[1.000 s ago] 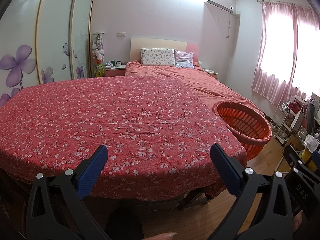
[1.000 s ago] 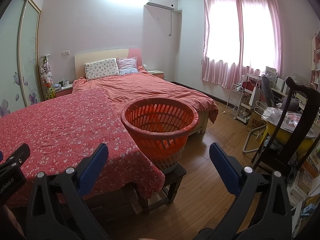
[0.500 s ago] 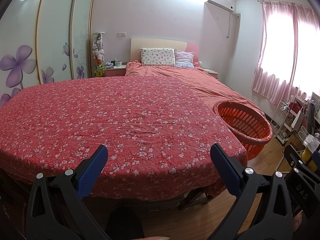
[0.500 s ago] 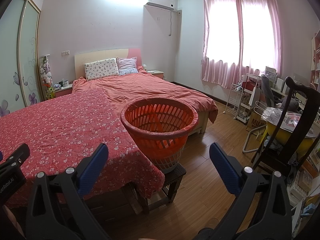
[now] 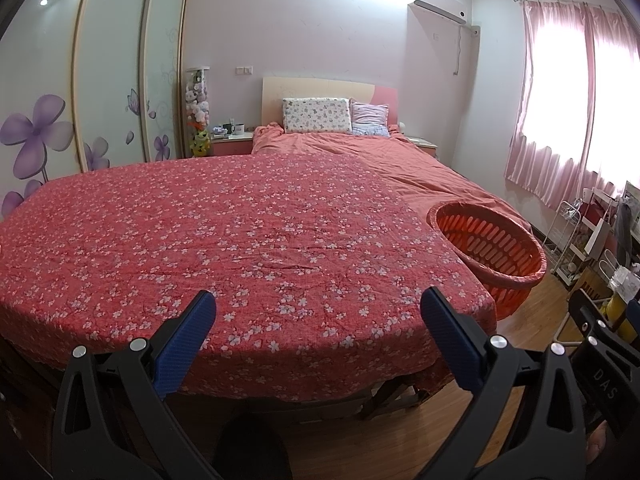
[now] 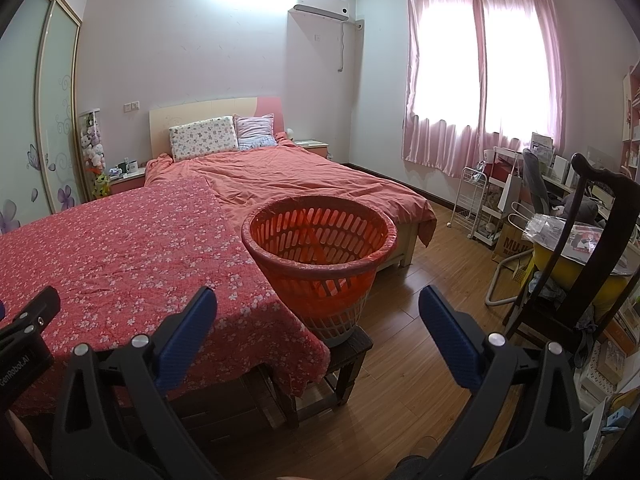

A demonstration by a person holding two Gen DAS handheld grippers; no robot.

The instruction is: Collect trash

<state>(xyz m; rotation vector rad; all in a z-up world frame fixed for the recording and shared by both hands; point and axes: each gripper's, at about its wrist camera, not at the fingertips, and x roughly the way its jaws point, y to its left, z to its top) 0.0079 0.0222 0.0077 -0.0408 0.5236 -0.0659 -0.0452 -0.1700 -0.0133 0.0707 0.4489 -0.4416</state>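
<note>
An orange slatted basket (image 6: 320, 240) lined with a thin red bag stands on a small dark stool (image 6: 352, 344) at the right corner of a table covered with a red flowered cloth (image 5: 240, 232). The basket also shows in the left wrist view (image 5: 492, 248). My left gripper (image 5: 318, 318) is open and empty, held before the table's near edge. My right gripper (image 6: 318, 314) is open and empty, just in front of the basket. No trash shows on the cloth.
A bed (image 6: 288, 176) with an orange cover and pillows stands behind the table. A dark wooden chair (image 6: 592, 248), a white wire rack (image 6: 474, 196) and cluttered shelves fill the right side. Wooden floor (image 6: 432, 280) lies beside the basket.
</note>
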